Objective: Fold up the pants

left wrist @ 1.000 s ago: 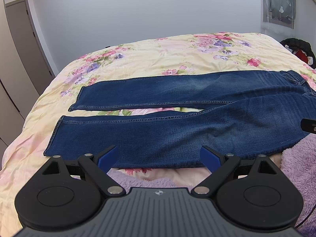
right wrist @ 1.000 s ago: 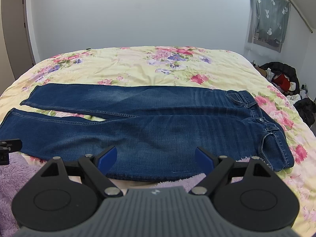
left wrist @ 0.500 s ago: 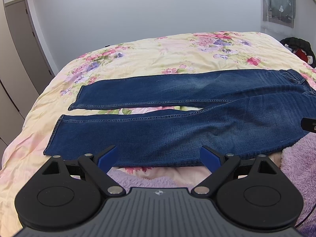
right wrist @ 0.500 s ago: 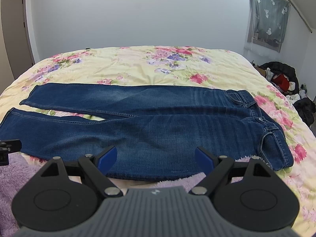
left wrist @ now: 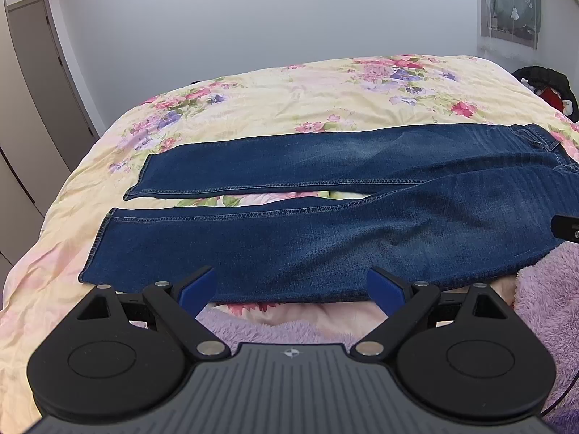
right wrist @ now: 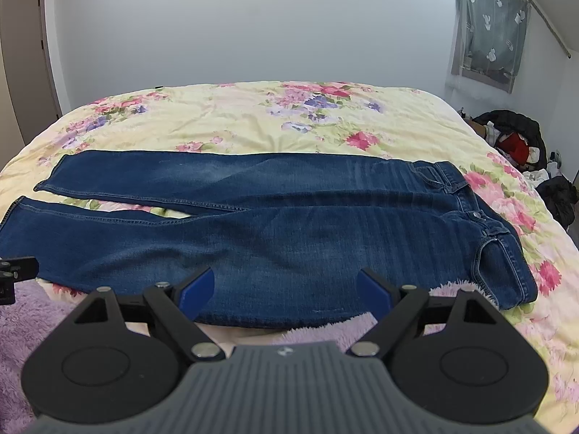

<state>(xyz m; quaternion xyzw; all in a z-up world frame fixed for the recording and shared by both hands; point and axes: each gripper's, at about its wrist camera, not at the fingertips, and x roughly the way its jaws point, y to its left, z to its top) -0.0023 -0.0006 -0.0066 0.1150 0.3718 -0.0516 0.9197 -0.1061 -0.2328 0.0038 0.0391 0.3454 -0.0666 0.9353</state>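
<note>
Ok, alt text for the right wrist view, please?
Blue jeans lie flat, unfolded, across a floral bedspread, waistband to the right, legs slightly apart. The open right gripper hovers at their near edge, holding nothing; a purple fleece blanket lies below.

both tools look alike: the left gripper and the right gripper each have a grey ribbed body with a small round emblem, two black round discs, black angled linkage arms with silver pivot screws, and blue finger pads. a thin black cable runs at the left tool's lower right edge.
</note>
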